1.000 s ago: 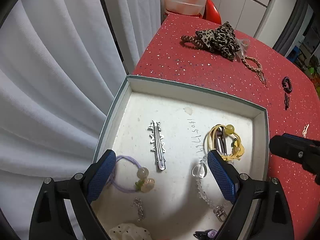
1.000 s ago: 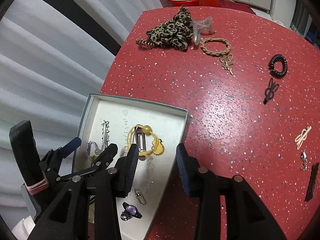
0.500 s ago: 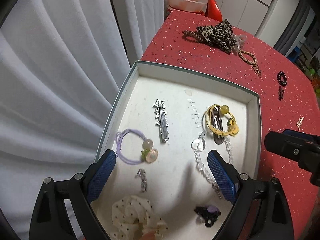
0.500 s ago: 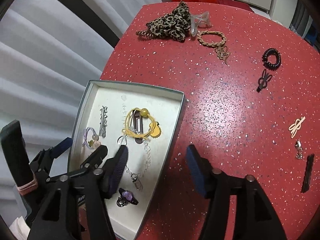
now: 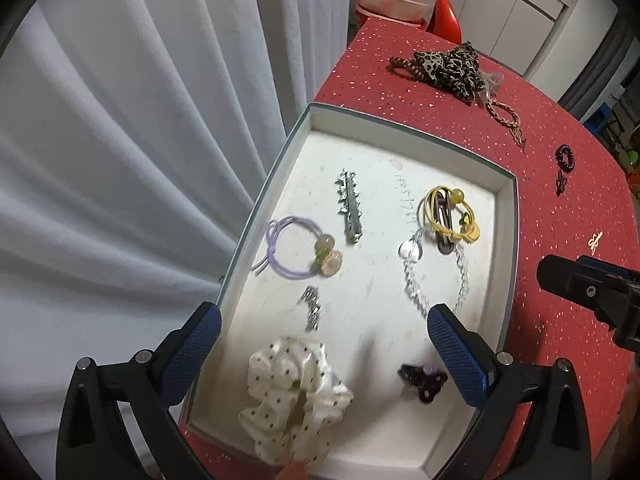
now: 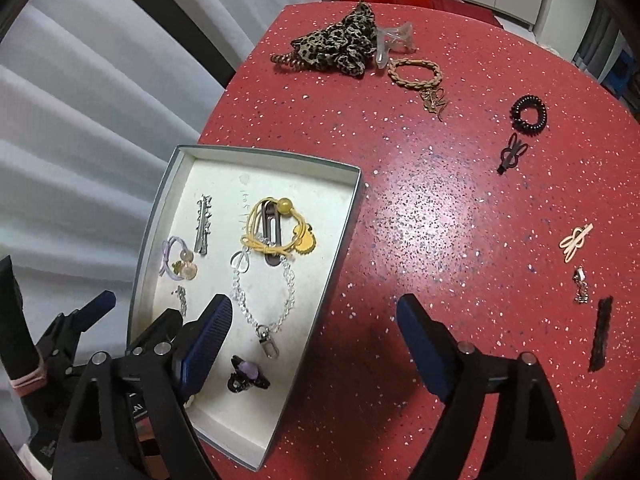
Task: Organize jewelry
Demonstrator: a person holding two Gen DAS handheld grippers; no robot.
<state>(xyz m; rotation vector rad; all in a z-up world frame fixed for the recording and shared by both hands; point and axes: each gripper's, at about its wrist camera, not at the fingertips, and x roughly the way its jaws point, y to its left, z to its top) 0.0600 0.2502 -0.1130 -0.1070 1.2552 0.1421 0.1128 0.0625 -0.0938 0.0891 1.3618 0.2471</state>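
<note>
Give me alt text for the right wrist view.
A white box on a red speckled table holds hair ties, clips and a bead chain. More accessories lie loose beyond it. The right hand-held gripper hangs above, jaws opening, empty.

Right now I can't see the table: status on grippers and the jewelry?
Left gripper and right gripper opening, nothing between the jaws. Box holds several pieces; leopard scrunchie, black coil tie wait on table. Nothing in the way.
</note>
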